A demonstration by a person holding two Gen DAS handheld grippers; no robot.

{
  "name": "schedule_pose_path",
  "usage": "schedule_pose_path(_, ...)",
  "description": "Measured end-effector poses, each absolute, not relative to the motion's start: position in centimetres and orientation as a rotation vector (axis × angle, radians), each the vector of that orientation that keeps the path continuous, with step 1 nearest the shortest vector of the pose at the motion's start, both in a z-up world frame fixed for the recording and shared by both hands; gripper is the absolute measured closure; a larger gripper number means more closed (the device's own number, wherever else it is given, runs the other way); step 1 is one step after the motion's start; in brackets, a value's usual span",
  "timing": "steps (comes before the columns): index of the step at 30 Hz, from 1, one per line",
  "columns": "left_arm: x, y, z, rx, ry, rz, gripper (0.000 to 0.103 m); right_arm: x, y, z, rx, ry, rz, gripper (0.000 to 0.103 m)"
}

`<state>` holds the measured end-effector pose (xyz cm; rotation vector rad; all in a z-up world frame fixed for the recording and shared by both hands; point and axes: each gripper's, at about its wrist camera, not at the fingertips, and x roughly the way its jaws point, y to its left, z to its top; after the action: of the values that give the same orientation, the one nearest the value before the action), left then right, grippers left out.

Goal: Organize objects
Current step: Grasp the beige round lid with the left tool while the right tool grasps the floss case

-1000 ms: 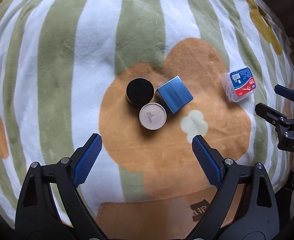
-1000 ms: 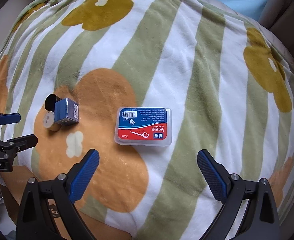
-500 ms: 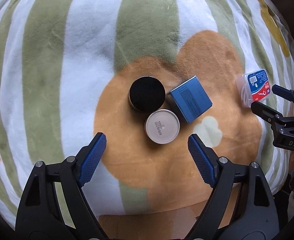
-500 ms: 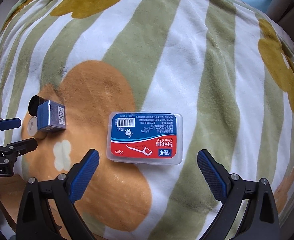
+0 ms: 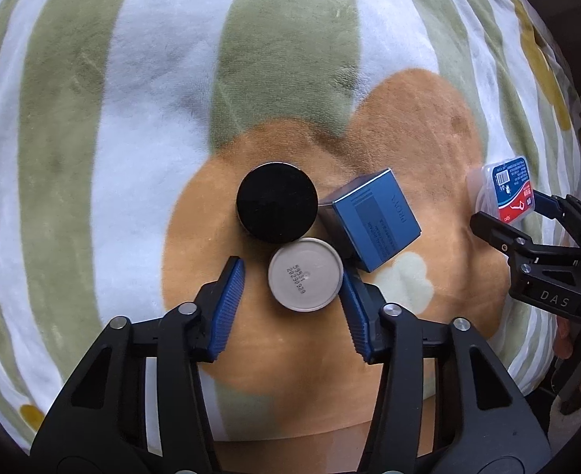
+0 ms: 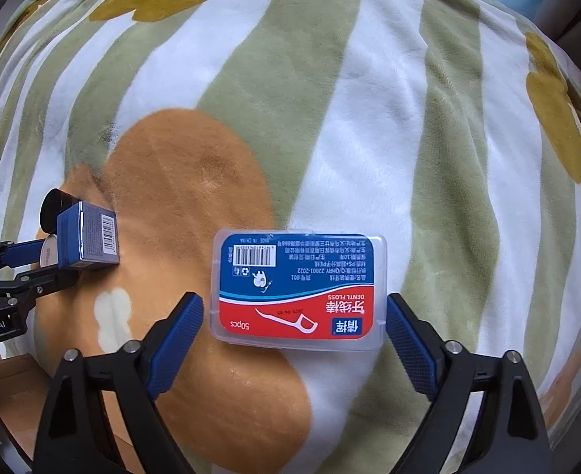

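Change: both grippers have come down toward their targets since the earlier frames, and the left one's fingers have narrowed around the tin.
Left gripper (image 5: 292, 280): jaws straddle the grey tin (image 5: 305, 279) at lower centre; the right pad touches or nearly touches its rim, the left pad stands just off it, so not clenched yet.
Black jar (image 5: 276, 202): just above the tin, touching it.
Blue box (image 5: 373, 224): right of the jar, against the tin.
Right gripper (image 6: 294, 322): released, pads flanking the floss box (image 6: 298, 288) at lower centre without touching.
Surface: striped flower blanket (image 6: 369, 126).
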<state>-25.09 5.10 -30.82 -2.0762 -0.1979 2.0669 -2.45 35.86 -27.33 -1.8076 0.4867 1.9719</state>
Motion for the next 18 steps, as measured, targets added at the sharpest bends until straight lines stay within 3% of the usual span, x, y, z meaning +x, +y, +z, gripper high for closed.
schedule_pose_path(2,-25.2,5.5,-30.8,-2.075,-0.196,2.056,0.072,-2.4,35.8,-27.6,-1.823,0.48,1.96,0.026)
schedule_pose_path(18,-24.0,6.4,-27.5,-2.034,-0.236,2.073,0.072,-0.2,35.8,-25.0,-1.769,0.538,1.963,0.026)
